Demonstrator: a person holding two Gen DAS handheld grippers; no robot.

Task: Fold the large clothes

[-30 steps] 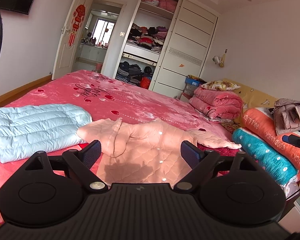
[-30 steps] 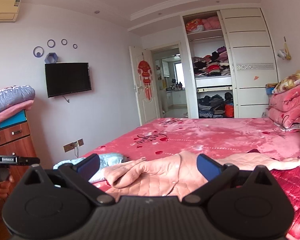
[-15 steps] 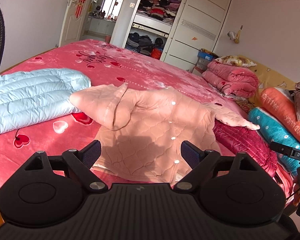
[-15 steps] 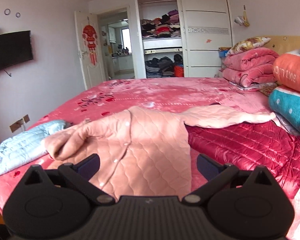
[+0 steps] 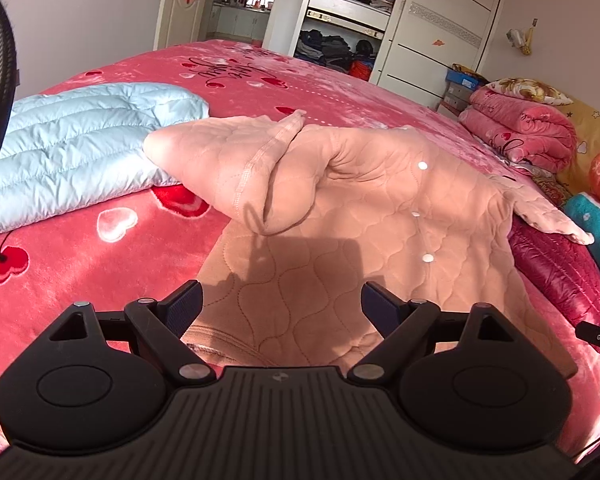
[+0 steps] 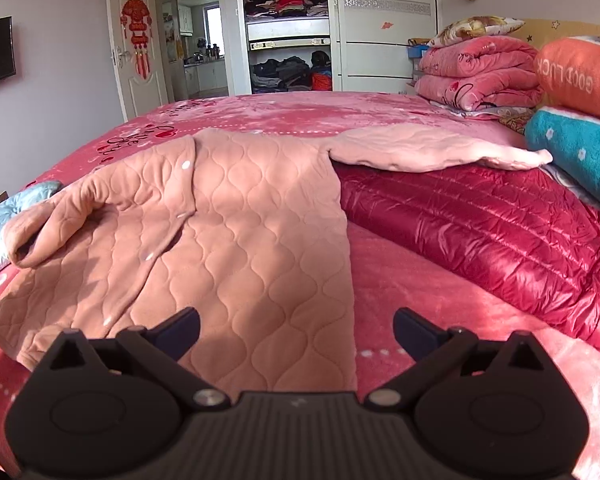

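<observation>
**Both grippers down over the hem of the quilted top, fingers spread**

I have the left gripper (image 5: 280, 305) much closer to the bed than a second ago: the wardrobe and door have slid up to the top edge of its view, and the peach quilted pyjama top (image 5: 372, 216) now fills the space ahead of its fingers. Its jaws stand wide apart and hold nothing; the bottom hem of the top lies right between and just under the two blue pads (image 5: 184, 307). Ahead of the left finger, one sleeve is folded back across the chest, its cuff opening facing me. Left of that finger lies a pale blue down jacket (image 5: 76, 148), its edge touching the folded sleeve.

The right gripper (image 6: 296, 330) has tipped down as well; a second ago it looked across the room at the wall TV, now it looks onto the pink heart-print bedspread (image 6: 420, 304). Its jaws are also released and empty. The top's side edge runs straight ahead between the fingers, cloth before the left finger, bare bedspread before the right. The other sleeve (image 6: 432, 152) stretches out flat ahead and to the right, lying over a dark red down jacket (image 6: 500, 232). The garment itself lies as it did before.
</observation>
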